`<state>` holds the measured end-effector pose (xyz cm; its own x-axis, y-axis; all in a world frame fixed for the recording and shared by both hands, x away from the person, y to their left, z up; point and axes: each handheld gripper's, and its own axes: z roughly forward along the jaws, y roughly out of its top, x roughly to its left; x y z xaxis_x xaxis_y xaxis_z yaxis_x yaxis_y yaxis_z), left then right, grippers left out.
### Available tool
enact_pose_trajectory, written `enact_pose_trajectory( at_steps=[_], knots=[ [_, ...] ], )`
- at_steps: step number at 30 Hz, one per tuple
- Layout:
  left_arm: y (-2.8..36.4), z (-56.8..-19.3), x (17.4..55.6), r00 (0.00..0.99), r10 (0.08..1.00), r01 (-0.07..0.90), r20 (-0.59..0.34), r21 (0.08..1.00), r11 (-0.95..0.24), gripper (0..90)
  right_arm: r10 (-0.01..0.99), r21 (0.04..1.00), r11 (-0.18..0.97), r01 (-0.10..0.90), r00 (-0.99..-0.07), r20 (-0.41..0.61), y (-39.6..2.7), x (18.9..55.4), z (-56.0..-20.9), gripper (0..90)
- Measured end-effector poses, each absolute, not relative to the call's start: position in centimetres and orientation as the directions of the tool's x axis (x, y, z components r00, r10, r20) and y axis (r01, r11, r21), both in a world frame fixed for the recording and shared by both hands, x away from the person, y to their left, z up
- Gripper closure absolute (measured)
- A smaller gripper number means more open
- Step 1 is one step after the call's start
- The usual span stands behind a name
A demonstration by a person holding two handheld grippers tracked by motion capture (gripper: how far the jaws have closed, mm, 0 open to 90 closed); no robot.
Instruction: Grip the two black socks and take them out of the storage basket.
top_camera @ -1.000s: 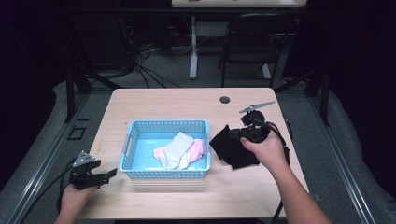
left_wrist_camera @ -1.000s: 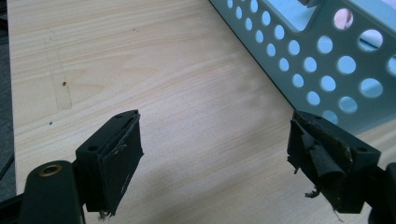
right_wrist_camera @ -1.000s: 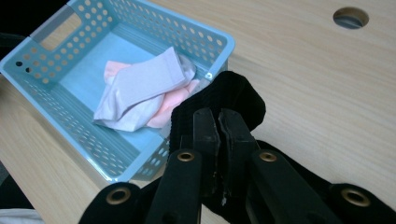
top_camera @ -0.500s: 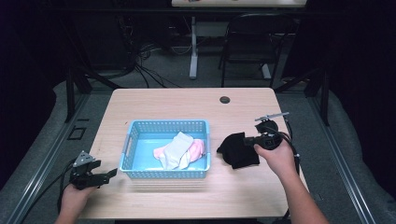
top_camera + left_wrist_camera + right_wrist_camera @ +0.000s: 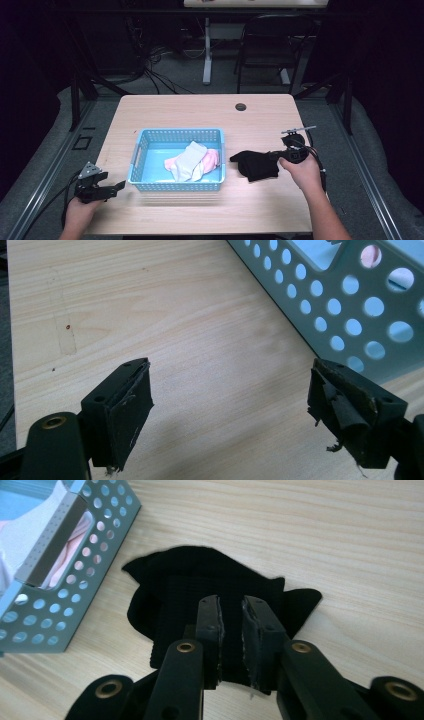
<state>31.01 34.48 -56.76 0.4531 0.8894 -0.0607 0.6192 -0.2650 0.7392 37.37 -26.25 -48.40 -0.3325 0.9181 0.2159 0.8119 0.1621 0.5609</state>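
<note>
A black cloth [image 5: 255,165] lies crumpled on the wooden table, just right of the blue basket [image 5: 180,132]. My right gripper [image 5: 274,156] points left onto the cloth's right edge. In the right gripper view its jaws [image 5: 231,605] have just been opening and stand a narrow gap apart over the black cloth [image 5: 190,575], whose fabric sits under and between them. A white sock [image 5: 189,159] and a pink one [image 5: 212,157] lie in the basket. My left gripper [image 5: 117,186] rests at the table's near left corner, open [image 5: 230,390] and holding nothing.
The basket's perforated wall [image 5: 350,315] stands just right of the left gripper's jaws, and its corner [image 5: 45,615] lies left of the black cloth. A round cable hole [image 5: 241,106] sits in the far table edge. A chair [image 5: 270,55] stands behind the table.
The right hand has carried the black cloth right, toward me and down onto the table. Its jaws have parted slightly. The left hand has not moved.
</note>
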Motion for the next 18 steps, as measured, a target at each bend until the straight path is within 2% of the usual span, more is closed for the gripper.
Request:
enact_pose_trajectory(
  at_steps=[18],
  knots=[
    [34.5,-56.8,31.0,0.451,0.89,0.62,-0.064,0.74,-0.261,17.9,0.919,0.611,0.177,0.772,-0.353,0.179,-25.3,36.1,-48.1,71.4]
  ],
)
